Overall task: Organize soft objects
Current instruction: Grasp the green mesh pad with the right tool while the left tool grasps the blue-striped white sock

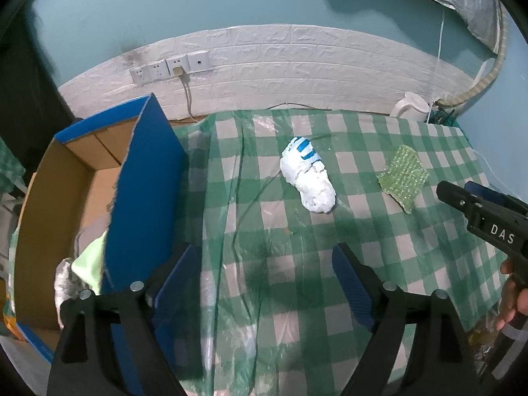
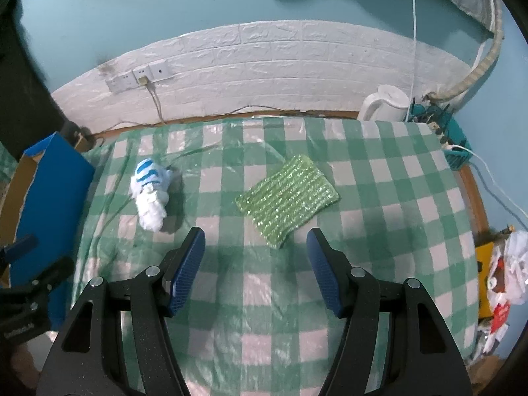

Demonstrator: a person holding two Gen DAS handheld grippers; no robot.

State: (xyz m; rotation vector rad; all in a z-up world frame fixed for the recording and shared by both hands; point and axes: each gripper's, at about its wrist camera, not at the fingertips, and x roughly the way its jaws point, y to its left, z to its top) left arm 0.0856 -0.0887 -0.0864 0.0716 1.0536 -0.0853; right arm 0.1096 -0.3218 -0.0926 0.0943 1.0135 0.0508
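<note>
With both the right gripper (image 2: 254,264) and left gripper (image 1: 264,283) spread empty, we close the right one squarely over the green cloth's (image 2: 287,198) near corner just ahead, then carry it left to the box (image 1: 46,198).

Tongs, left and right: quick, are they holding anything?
Left tongs: open, holding nothing.
Right tongs: open, holding nothing, near the green cloth.

Teal wall (image 2: 165,6) w/ white brick-look panel (image 2: 264,66), wall sockets (image 2: 140,77), green-checked tablecloth (image 2: 379,231).
</note>
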